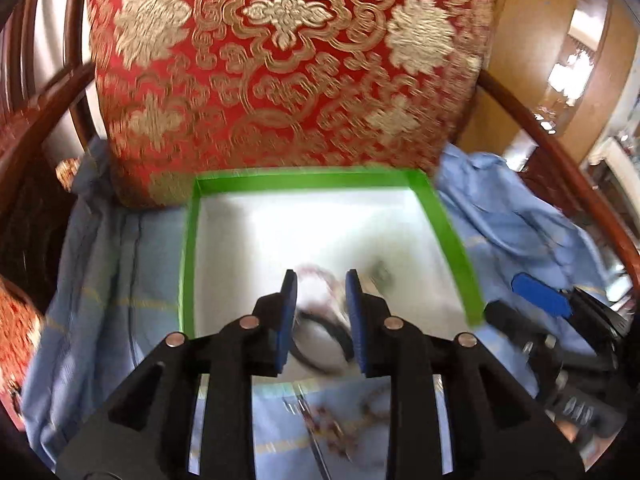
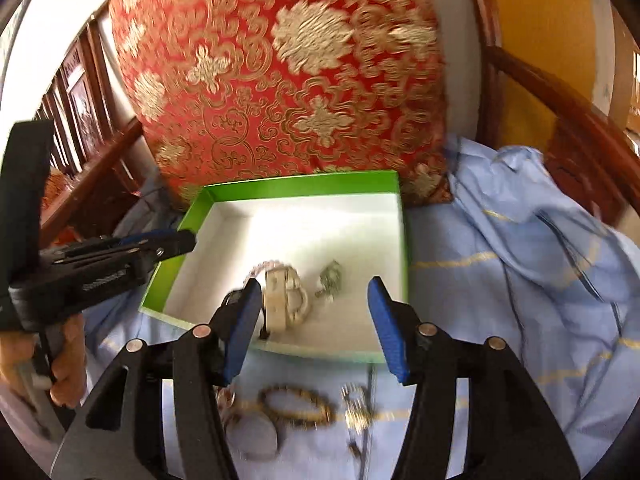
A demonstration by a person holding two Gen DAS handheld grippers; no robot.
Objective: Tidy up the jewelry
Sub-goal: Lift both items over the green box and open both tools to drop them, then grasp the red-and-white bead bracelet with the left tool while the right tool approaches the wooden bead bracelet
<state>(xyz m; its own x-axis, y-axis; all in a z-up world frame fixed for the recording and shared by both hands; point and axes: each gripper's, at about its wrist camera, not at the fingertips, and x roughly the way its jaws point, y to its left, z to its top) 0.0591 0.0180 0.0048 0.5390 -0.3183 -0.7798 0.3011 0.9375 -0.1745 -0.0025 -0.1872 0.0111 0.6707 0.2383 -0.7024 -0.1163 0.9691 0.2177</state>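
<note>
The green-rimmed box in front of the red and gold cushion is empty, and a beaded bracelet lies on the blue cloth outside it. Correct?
Not quite: the box is not empty. The right wrist view shows a pale watch and a small metal trinket lying inside it. The rest holds: the beaded bracelet lies on the blue cloth outside, with the cushion behind.

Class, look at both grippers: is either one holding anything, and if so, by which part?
Neither holds anything. The left gripper and the right gripper hang open over the green box, pressing on nothing; the jewelry lies loose.
</note>
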